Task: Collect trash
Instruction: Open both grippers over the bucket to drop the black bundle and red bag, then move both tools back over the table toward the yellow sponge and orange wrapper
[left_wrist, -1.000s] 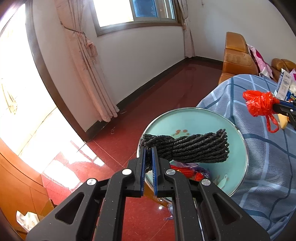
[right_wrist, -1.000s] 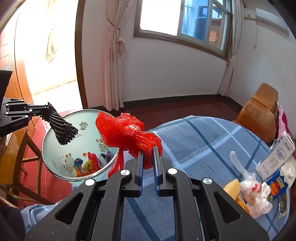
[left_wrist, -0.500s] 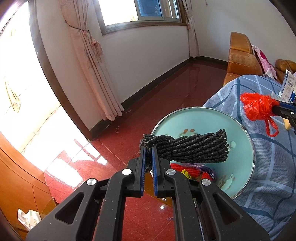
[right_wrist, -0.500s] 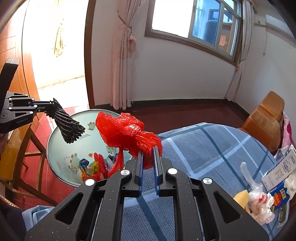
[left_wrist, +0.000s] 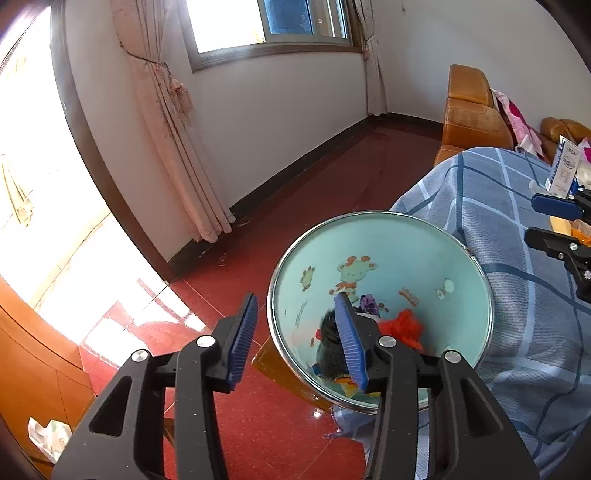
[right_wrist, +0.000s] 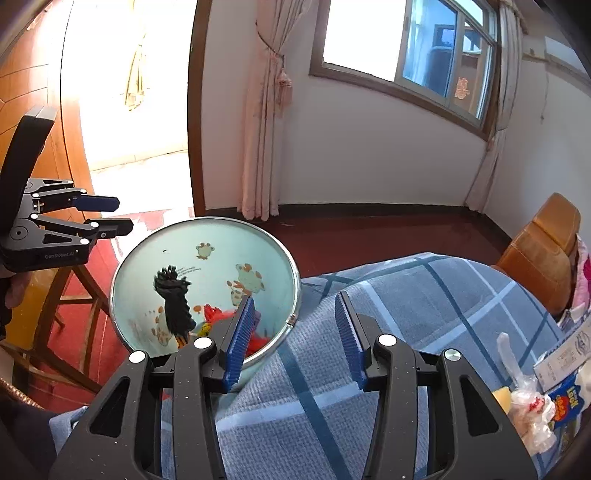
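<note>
Both grippers spread wide, nothing held: left gripper (left_wrist: 297, 332) above the basin's near rim, right gripper (right_wrist: 295, 332) over the blue plaid tablecloth (right_wrist: 424, 295). Black rope bundle (right_wrist: 173, 299) and red plastic bag (left_wrist: 404, 326) inside the mint cartoon-print basin (left_wrist: 413, 251). Clear wrapper (right_wrist: 524, 398) and milk carton (right_wrist: 565, 398) on the cloth at far right.

teal cartoon-print bin (left_wrist: 388, 258), blue plaid cloth (right_wrist: 424, 295)
</note>
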